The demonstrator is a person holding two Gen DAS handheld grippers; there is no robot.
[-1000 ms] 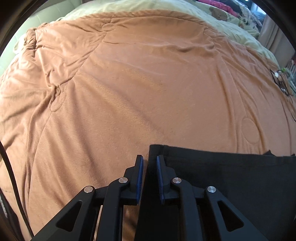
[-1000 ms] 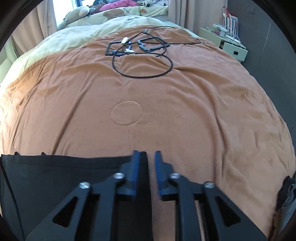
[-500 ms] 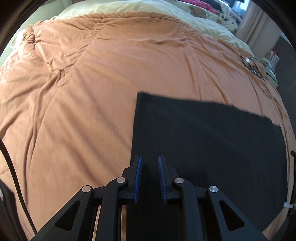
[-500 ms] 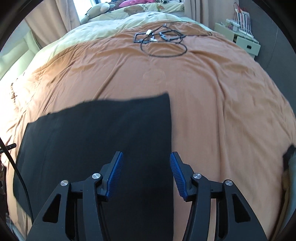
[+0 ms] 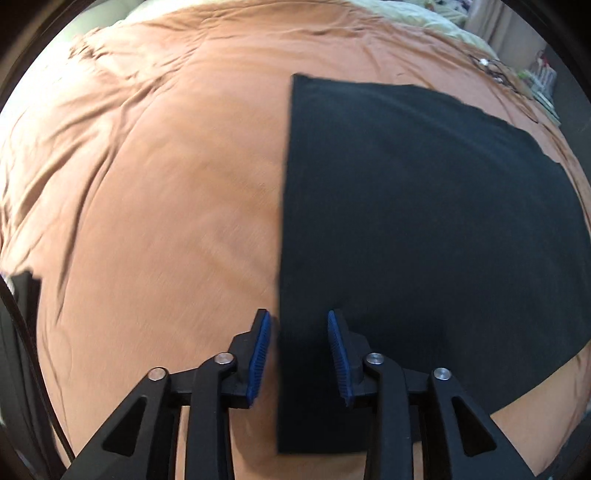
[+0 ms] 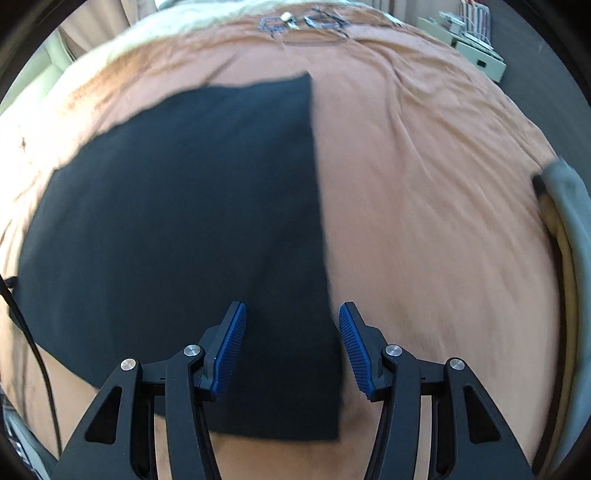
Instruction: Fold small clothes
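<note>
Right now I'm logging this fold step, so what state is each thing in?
Black cloth: lying flat and spread on the bed, held by neither gripper.
Left gripper: open, over the cloth's left edge.
Right gripper: open wide, over the cloth's right edge.
Orange bedspread: spread out, wrinkled.
Cables: loose at the bed's far end.

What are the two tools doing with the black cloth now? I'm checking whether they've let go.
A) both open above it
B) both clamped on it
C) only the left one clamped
A: the left tool and right tool both gape over the flat black cloth.
</note>
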